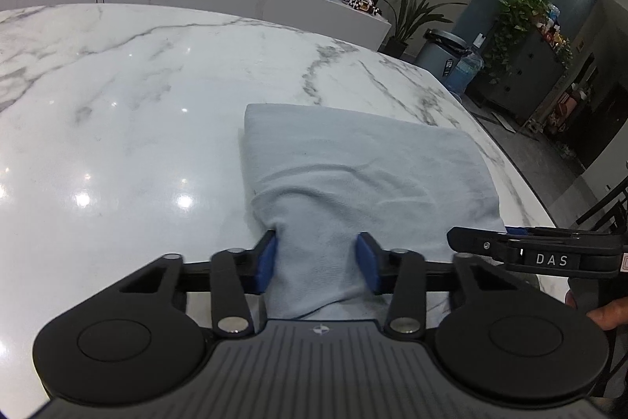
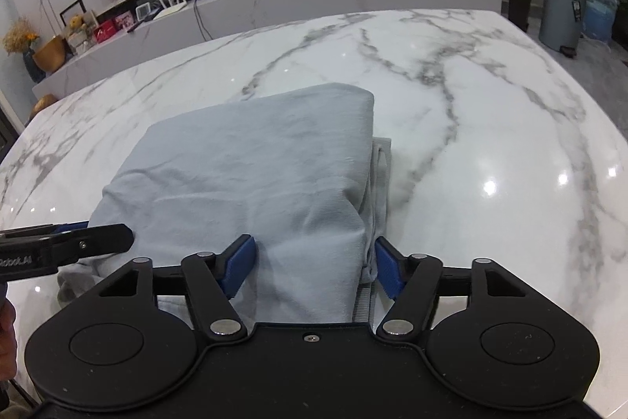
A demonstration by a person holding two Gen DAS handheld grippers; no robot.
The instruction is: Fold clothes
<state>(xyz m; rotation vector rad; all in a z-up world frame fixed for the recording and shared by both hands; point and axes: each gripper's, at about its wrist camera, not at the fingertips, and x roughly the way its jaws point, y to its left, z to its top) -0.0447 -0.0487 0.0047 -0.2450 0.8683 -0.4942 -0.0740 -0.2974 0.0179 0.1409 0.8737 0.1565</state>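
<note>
A light grey garment (image 2: 251, 175) is seen lying on the marble tabletop (image 2: 490, 97), already doubled into a compact, thick rectangle with a rounded fold at the far end. A narrow strip of lower layers is left showing along its right side in the right wrist view.

The near edge of the garment is gripped at two places. Cloth is pinched and bunched between the blue pads of the left hand-held gripper (image 1: 316, 258); the jaws are set partly apart by the thickness of the fabric. The near right corner is likewise clamped by the right hand-held gripper (image 2: 314, 262), with several layers caught between its pads. The two tools are held side by side, each visible at the edge of the other's view.

Step judged: a late fold, with the near edge taken up and ready to be carried over towards the far end.

Next move, as judged: both grips are to be lifted together and kept level, so that the stacked layers are not dragged apart, and the edge is to be laid squarely on the far fold. Uneven lifting could skew the stack.
</note>
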